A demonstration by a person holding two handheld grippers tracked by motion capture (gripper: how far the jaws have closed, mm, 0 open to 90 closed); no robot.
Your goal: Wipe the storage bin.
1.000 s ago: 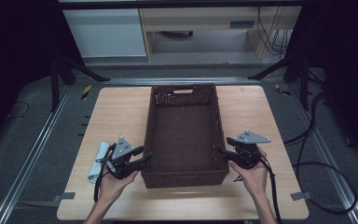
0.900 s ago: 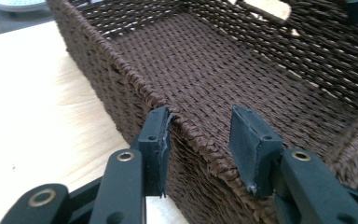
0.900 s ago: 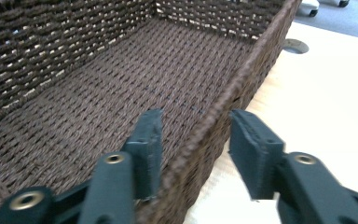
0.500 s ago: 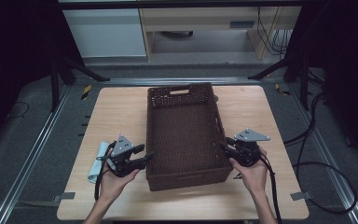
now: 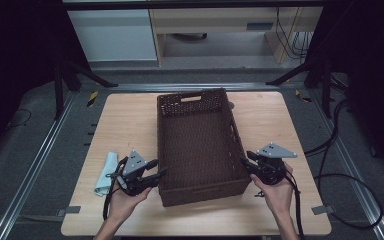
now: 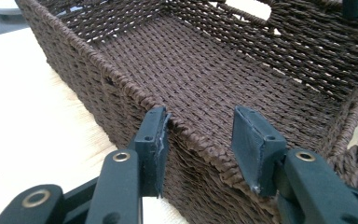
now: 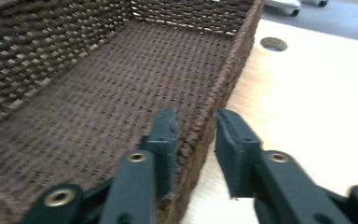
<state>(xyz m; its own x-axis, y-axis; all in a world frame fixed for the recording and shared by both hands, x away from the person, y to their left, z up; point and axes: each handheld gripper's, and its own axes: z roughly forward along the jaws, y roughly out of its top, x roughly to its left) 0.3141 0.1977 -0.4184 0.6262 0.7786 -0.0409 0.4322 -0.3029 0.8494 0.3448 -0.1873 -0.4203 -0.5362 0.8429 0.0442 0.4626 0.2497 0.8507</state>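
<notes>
A dark brown wicker basket point(image 5: 192, 102) stands empty in the middle of the wooden table point(image 5: 125, 120). My left gripper point(image 5: 160, 167) is at its left wall near the front corner. In the left gripper view the jaws point(image 6: 200, 135) straddle the rim point(image 6: 121, 86). They have just been closing, the outer pad point(image 6: 154, 140) rests on the weave and the inner pad stands clear. My right gripper point(image 5: 245, 161) is at the right wall. Its jaws point(image 7: 196, 130) have just been closing and now clamp the rim point(image 7: 235, 60), one pad inside and one outside.
A pale blue cloth point(image 5: 106, 172) lies on the table left of my left hand. A round hole point(image 7: 273, 44) is in the tabletop beyond the basket's right wall. Black cables point(image 5: 340, 175) trail on the floor at the right, and stand legs point(image 5: 87, 75) flank the table.
Both hands stay at the basket's front corners. The right gripper has edged in against the right wall. The basket has barely shifted.
</notes>
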